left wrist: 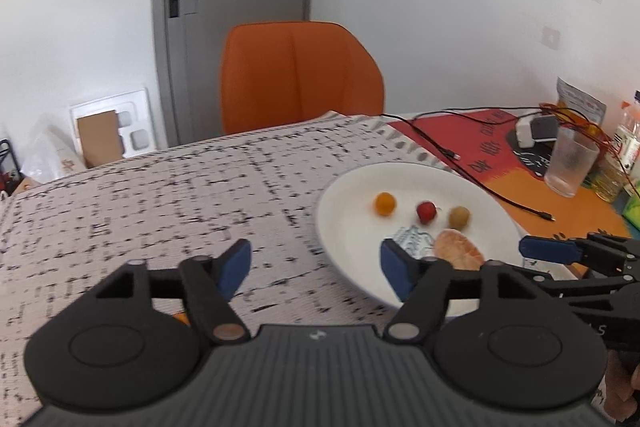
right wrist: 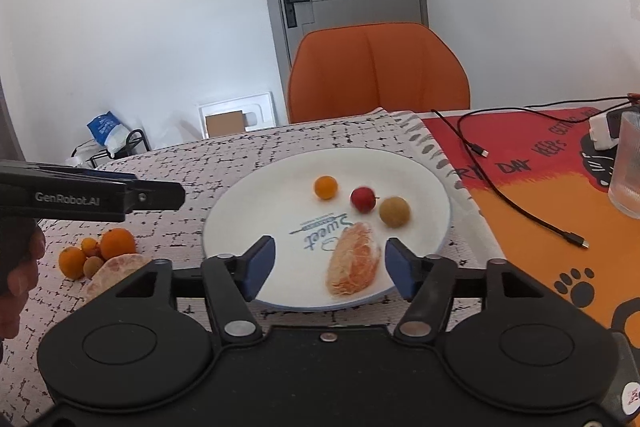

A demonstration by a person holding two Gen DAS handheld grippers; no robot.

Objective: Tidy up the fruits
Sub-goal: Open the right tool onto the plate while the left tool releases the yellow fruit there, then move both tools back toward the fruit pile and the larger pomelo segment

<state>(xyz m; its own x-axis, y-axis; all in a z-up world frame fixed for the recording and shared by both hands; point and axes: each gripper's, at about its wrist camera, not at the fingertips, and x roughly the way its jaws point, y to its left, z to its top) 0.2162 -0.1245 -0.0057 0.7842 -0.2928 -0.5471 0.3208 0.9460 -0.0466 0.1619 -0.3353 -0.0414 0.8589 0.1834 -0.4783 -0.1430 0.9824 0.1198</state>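
The right gripper [right wrist: 330, 273] hangs wide open over the near rim of the white plate [right wrist: 248, 203], empty, a peeled citrus segment [right wrist: 354, 261] lying on the plate between its fingers. The left gripper [left wrist: 316, 269] is also spread open and empty, above the patterned tablecloth [left wrist: 160, 195] just left of the plate. Farther in on the plate sit a small orange fruit [right wrist: 325, 187], a red fruit [right wrist: 363, 199] and a tan fruit [right wrist: 394, 211]. A pile of fruit [right wrist: 100, 255] rests on the cloth to the left. Beyond stands an orange chair [right wrist: 378, 71].
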